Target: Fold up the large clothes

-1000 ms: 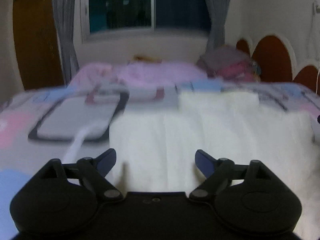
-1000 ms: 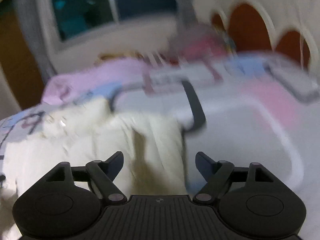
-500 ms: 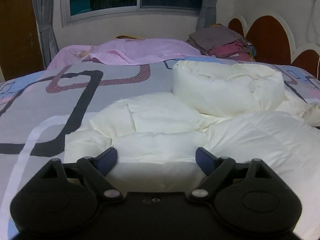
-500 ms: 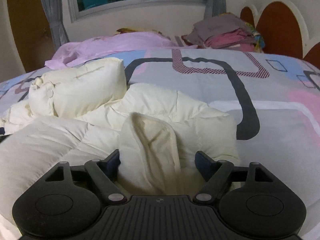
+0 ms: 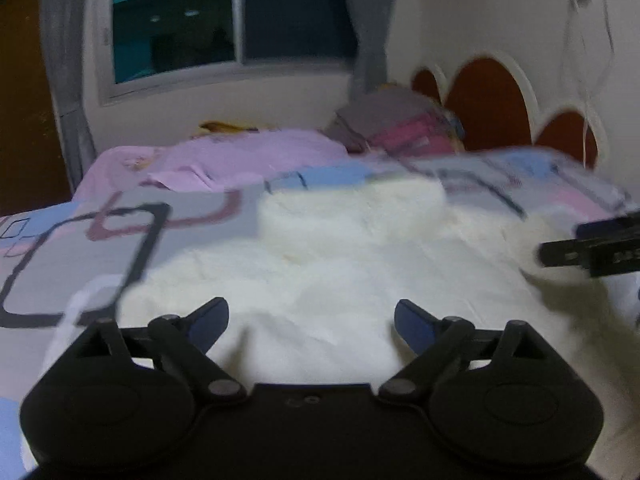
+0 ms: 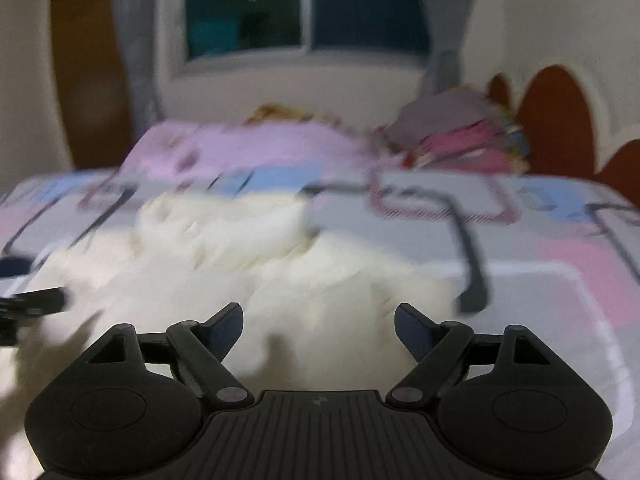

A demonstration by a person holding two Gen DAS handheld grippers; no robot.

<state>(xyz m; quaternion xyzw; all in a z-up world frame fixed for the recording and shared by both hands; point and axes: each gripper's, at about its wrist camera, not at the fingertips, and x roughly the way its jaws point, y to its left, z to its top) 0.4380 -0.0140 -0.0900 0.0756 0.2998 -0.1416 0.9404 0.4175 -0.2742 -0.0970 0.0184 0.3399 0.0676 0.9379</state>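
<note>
**Cream puffer jacket partly bundled on the bed, both claws empty**

Cream puffer jacket (image 5: 320,280) lies spread across the near part of the bed (image 5: 72,248), on a patterned cover of grey, pink and blue blocks. Both views are blurred, so seams and edges are hard to read.

On the left, the left claw (image 5: 311,318) hovers over the near edge of the jacket with its jaws standing wide; nothing is between them, and the pads do not press the fabric. Beyond it, a rolled or bunched part of the jacket (image 5: 352,212) rises at the far side of the garment. Further back lie a pink sheet (image 5: 240,156) and a stack of folded clothes (image 5: 400,128) near the headboard (image 5: 488,100).

To the right, the right claw (image 6: 318,322) is likewise wide apart and holds nothing, with the jacket's right part (image 6: 320,280) lying below and ahead of it. The left claw's tip shows at the left edge of this view (image 6: 36,302).

Judging by the lumpy heap, the fold looks only partly made: one part seems turned in or rolled, while the near body is still loose and broad. Probably what remains is taking hold of the near edge or the sides, bringing them over, and flattening the bundle. Whether a sleeve is already tucked in cannot be told.
</note>
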